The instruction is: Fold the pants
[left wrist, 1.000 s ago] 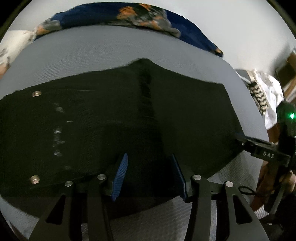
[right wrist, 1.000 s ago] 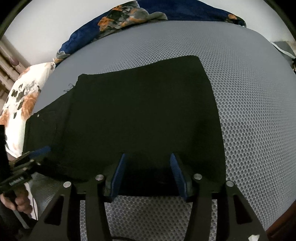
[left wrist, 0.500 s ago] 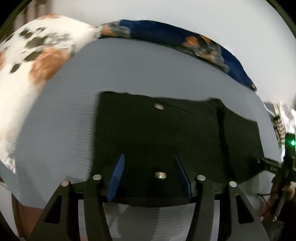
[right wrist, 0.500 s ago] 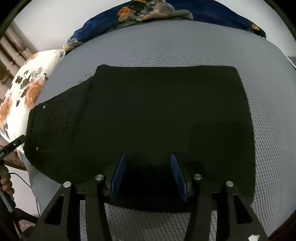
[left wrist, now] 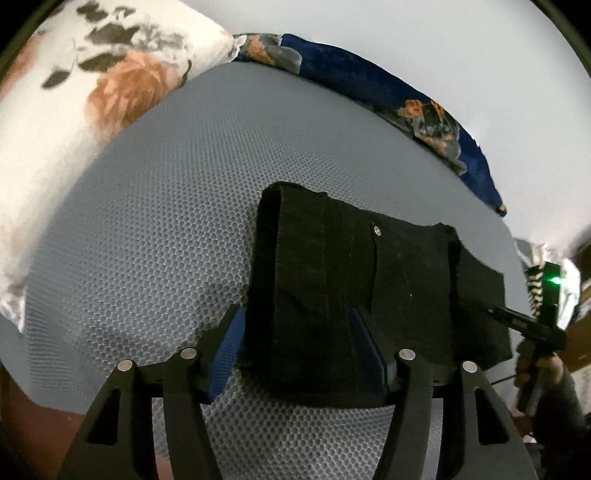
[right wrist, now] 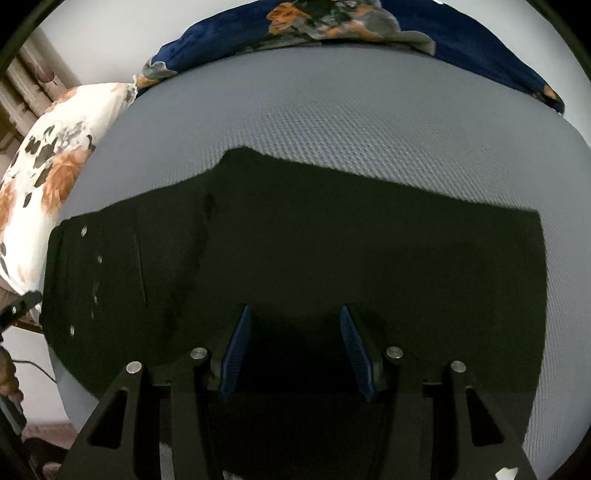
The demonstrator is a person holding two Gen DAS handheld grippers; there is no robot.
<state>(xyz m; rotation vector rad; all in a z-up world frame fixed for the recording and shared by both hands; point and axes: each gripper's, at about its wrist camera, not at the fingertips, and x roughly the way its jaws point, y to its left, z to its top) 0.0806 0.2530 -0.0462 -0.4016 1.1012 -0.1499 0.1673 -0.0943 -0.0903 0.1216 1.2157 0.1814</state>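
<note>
Nearest me, my left gripper point(left wrist: 297, 349) is opening its jaws over the waistband end of the black pants point(left wrist: 369, 295); the cloth lies under and between the blue pads point(left wrist: 227, 349), which do not press it. A second ago this gripper sat over the middle of the pants, so it has slid out to the waistband edge. My right gripper point(right wrist: 295, 349) hangs over the leg part, its jaws spread partway and pinching nothing, and it too has drifted sideways, toward the hem end. The pants point(right wrist: 295, 258) lie flat on the grey mesh mattress point(right wrist: 351, 110), already folded leg over leg. I judge both hands are lining up at opposite ends for the next fold. Beyond sit the floral pillow point(left wrist: 74, 92) and blue blanket point(right wrist: 369, 26).
</note>
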